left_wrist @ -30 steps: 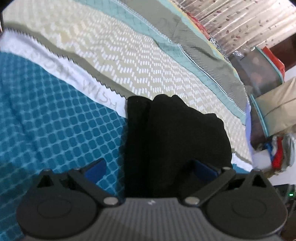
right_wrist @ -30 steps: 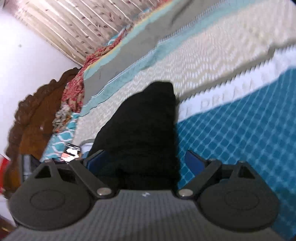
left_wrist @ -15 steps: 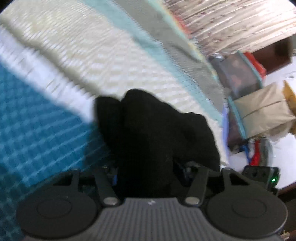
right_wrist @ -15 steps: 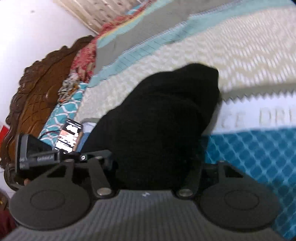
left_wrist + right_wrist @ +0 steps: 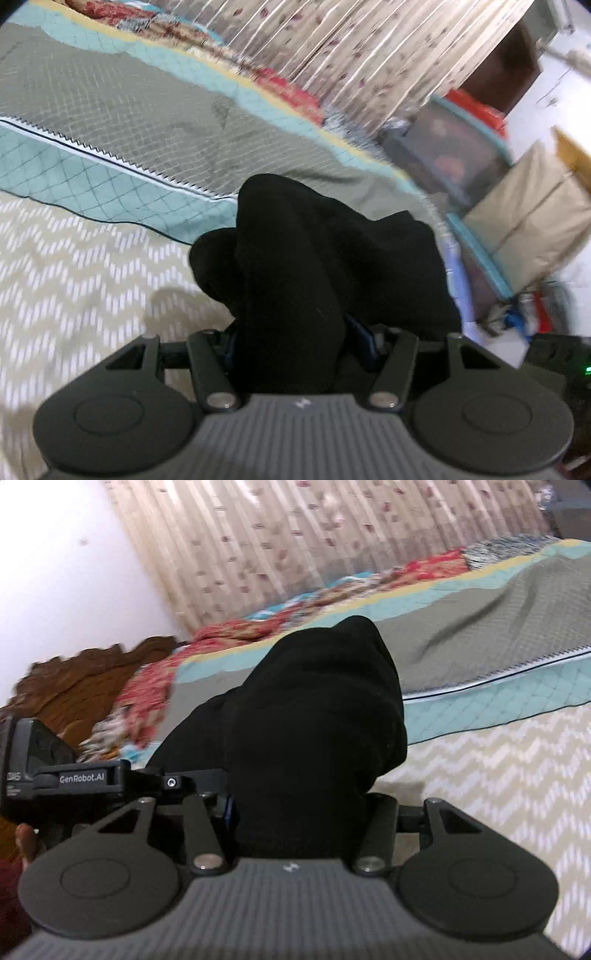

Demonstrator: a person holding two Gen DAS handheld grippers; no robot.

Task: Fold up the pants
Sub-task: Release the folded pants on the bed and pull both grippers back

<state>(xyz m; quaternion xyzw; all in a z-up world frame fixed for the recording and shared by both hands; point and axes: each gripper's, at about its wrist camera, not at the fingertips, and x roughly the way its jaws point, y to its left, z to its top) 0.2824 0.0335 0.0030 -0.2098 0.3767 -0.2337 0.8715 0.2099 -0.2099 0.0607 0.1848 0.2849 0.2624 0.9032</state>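
The black pants (image 5: 314, 266) are a thick, matte, bunched mass of soft folds, lifted above the bed (image 5: 92, 277) over its cream zigzag band, toward the grey and teal bands. The left tool (image 5: 291, 343) pinches one bundle of the cloth; its jaws are easing apart slightly. The right tool (image 5: 299, 812) is clamped on another bundle (image 5: 314, 720).

A home bedroom: quilted bedspread (image 5: 110, 110), floral curtain (image 5: 295, 535), carved headboard (image 5: 74, 679).
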